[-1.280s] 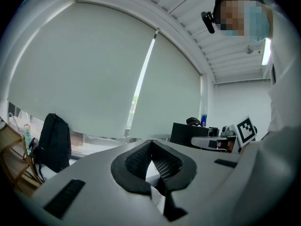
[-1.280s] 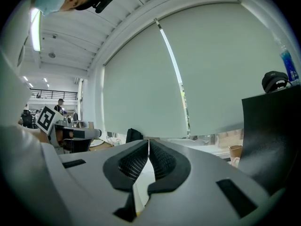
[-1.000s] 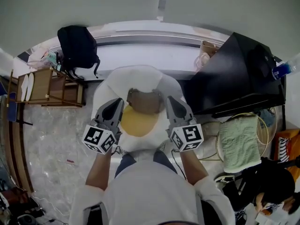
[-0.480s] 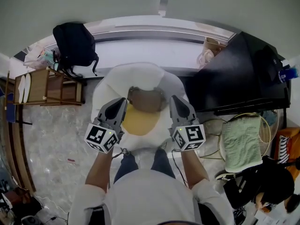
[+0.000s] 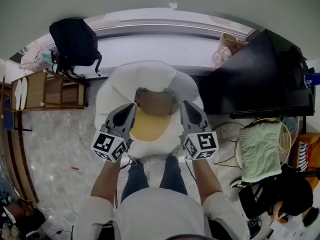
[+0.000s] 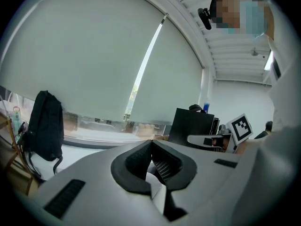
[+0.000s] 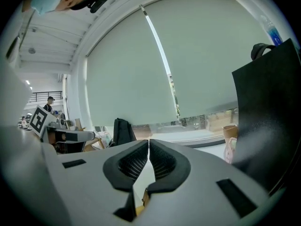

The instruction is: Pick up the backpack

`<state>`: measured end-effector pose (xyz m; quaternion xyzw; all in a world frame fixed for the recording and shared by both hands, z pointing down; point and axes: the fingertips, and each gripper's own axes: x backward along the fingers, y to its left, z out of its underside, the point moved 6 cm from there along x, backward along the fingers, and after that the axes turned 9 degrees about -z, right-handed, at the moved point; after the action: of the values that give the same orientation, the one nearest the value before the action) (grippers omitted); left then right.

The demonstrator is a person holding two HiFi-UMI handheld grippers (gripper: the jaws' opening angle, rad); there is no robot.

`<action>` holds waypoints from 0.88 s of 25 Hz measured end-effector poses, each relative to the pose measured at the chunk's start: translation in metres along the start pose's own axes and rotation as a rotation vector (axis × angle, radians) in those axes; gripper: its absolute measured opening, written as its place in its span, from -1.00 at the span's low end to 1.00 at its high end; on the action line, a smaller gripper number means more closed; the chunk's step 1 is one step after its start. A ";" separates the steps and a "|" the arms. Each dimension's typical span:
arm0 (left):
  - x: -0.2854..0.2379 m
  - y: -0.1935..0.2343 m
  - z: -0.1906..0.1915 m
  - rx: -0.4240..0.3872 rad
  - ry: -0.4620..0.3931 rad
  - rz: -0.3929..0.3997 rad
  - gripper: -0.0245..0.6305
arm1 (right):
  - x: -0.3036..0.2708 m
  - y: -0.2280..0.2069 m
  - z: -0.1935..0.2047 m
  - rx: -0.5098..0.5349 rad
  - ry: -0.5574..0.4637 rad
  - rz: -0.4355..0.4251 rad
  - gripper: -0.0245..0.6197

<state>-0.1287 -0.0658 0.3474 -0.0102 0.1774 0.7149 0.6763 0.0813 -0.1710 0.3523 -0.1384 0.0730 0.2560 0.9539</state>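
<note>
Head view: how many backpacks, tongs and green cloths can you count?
Black fabric backpack: 1
Grey plastic tongs, left tongs and right tongs: 2
Pale green cloth: 1
Total: 4

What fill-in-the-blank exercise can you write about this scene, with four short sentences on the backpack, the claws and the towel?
1. The backpack is ____ in colour.
2. The left claw and the right claw are both ____ and hold nothing.
3. In the head view, the backpack is at the upper ____ of the picture, far from both claws.
4. The towel at the right of the head view is light ____.

Missing words: black; shut; left; green
</note>
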 end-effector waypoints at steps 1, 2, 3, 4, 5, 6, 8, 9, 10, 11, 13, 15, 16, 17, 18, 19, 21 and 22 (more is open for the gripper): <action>-0.002 0.001 0.004 0.004 0.003 -0.003 -0.83 | -0.002 -0.001 0.004 -0.004 0.004 -0.002 -0.83; -0.003 0.002 0.007 0.008 0.005 -0.006 -0.83 | -0.004 -0.002 0.009 -0.007 0.010 -0.004 -0.83; -0.003 0.003 0.011 0.014 0.005 -0.009 -0.83 | -0.006 -0.003 0.014 -0.011 0.016 -0.007 -0.83; -0.003 0.005 0.014 0.019 0.003 -0.012 -0.83 | -0.009 -0.003 0.018 -0.014 0.021 -0.010 -0.83; -0.004 0.007 0.016 0.022 -0.002 -0.015 -0.83 | -0.011 -0.004 0.023 -0.018 0.026 -0.013 -0.83; -0.005 0.009 0.019 0.023 -0.005 -0.015 -0.83 | -0.013 -0.005 0.027 -0.021 0.030 -0.014 -0.83; -0.007 0.012 0.025 0.024 0.003 -0.011 -0.83 | -0.015 -0.007 0.034 -0.028 0.037 -0.013 -0.83; -0.009 0.013 0.030 0.027 0.010 -0.008 -0.83 | -0.016 -0.008 0.038 -0.031 0.041 -0.012 -0.83; -0.010 0.015 0.034 0.032 0.016 -0.004 -0.83 | -0.017 -0.009 0.043 -0.035 0.044 -0.011 -0.83; -0.011 0.017 0.038 0.040 0.021 0.000 -0.83 | -0.019 -0.009 0.047 -0.037 0.048 -0.011 -0.83; -0.014 0.019 0.045 0.053 0.025 0.007 -0.83 | -0.022 -0.011 0.056 -0.038 0.054 -0.011 -0.83; -0.020 0.020 0.053 0.059 0.029 0.006 -0.83 | -0.025 -0.015 0.065 -0.034 0.061 -0.011 -0.83; -0.023 0.021 0.058 0.059 0.033 0.004 -0.83 | -0.026 -0.018 0.069 -0.033 0.064 -0.011 -0.83; -0.027 0.022 0.063 0.056 0.037 0.004 -0.83 | -0.028 -0.021 0.073 -0.032 0.066 -0.010 -0.83; -0.030 0.024 0.067 0.052 0.042 0.004 -0.83 | -0.030 -0.023 0.077 -0.031 0.069 -0.010 -0.83; -0.033 0.025 0.071 0.051 0.046 0.003 -0.83 | -0.031 -0.025 0.080 -0.031 0.072 -0.009 -0.83; -0.038 0.028 0.080 0.055 0.051 -0.003 -0.83 | -0.033 -0.030 0.087 -0.031 0.082 -0.010 -0.83; -0.040 0.029 0.085 0.058 0.055 -0.007 -0.83 | -0.035 -0.032 0.091 -0.031 0.088 -0.011 -0.83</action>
<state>-0.1347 -0.0820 0.4440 -0.0111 0.2164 0.7065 0.6737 0.0742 -0.1866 0.4535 -0.1645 0.1100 0.2457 0.9489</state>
